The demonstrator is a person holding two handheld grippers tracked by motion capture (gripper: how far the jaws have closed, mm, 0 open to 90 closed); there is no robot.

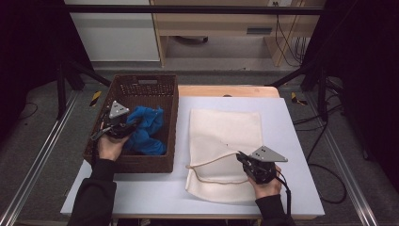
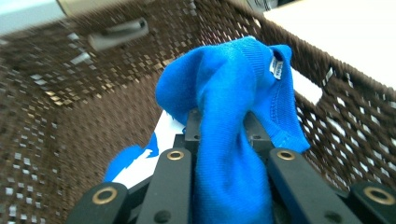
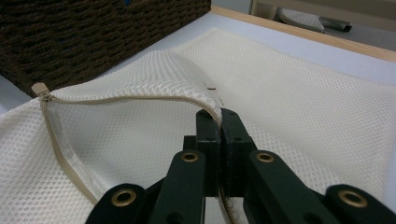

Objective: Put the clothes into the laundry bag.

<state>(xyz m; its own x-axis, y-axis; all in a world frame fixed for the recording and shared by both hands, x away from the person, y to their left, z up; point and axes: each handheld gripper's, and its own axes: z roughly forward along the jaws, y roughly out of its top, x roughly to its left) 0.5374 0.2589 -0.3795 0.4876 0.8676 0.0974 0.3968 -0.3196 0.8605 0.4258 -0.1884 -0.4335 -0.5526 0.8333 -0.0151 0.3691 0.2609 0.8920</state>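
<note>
A blue knit garment lies bunched in the brown wicker basket at the table's left. My left gripper is shut on a fold of that blue garment, which bulges up between the black jaws and hangs over them. At the right, a cream mesh laundry bag lies flat on the white table. My right gripper is shut on the bag's zippered upper edge and holds it raised, so the bag's mouth gapes toward the basket.
The basket wall stands close to the bag's open side. The wooden table edge runs along the back. Beyond it are a desk and cables on the floor, with dark frame legs at both sides.
</note>
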